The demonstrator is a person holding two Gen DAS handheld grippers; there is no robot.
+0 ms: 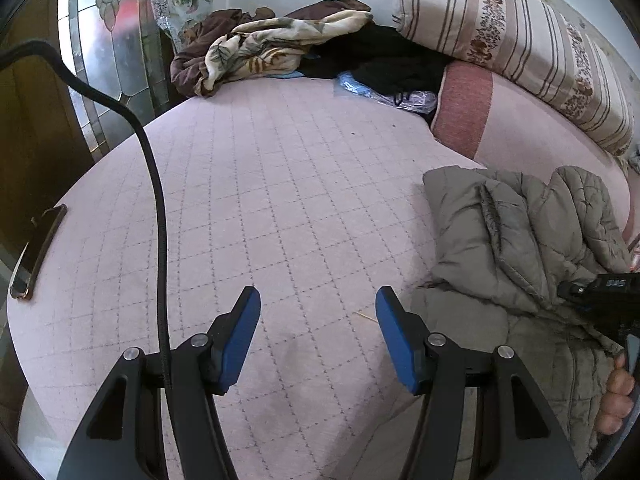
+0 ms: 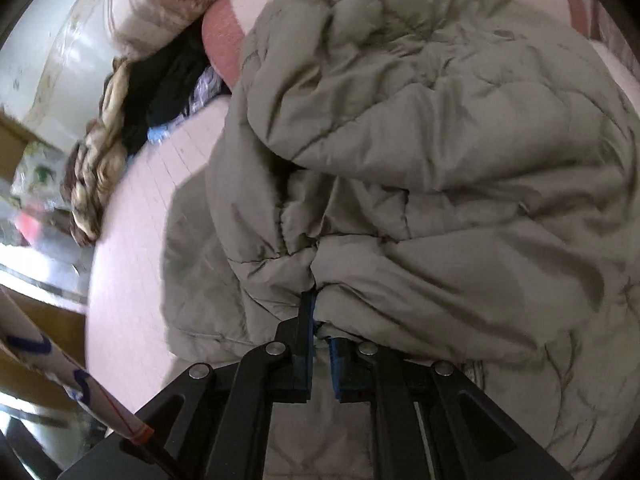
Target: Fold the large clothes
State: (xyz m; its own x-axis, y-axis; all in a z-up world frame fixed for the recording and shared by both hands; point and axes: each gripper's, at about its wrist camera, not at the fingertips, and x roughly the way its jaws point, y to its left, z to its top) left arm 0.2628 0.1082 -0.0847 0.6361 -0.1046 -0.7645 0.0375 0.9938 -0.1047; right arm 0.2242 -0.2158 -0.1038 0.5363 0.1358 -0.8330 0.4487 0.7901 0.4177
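Left gripper (image 1: 318, 304) hangs over the pink quilted bed cover (image 1: 280, 200), blue fingers spread wide, nothing between them. The grey-green padded jacket (image 1: 528, 240) lies crumpled on the right side of the bed, just right of that gripper and not touching it. Right gripper (image 2: 316, 312) has its blue fingers drawn close together on a fold of the jacket (image 2: 420, 160); cloth bunches up around the fingertips and fills most of the right wrist view. In the left wrist view the right gripper's black body enters at the right edge over the jacket, with the person's fingers (image 1: 616, 396) visible beneath it. Far side of the bed: a heap of brown and leaf-print blankets (image 1: 256, 48), dark clothes (image 1: 384, 56) beside it, and a striped bolster (image 1: 520, 40) against the wall. A phone (image 1: 38, 252) rests at the left edge of the bed. A black cable (image 1: 158, 208) runs down to the left gripper.
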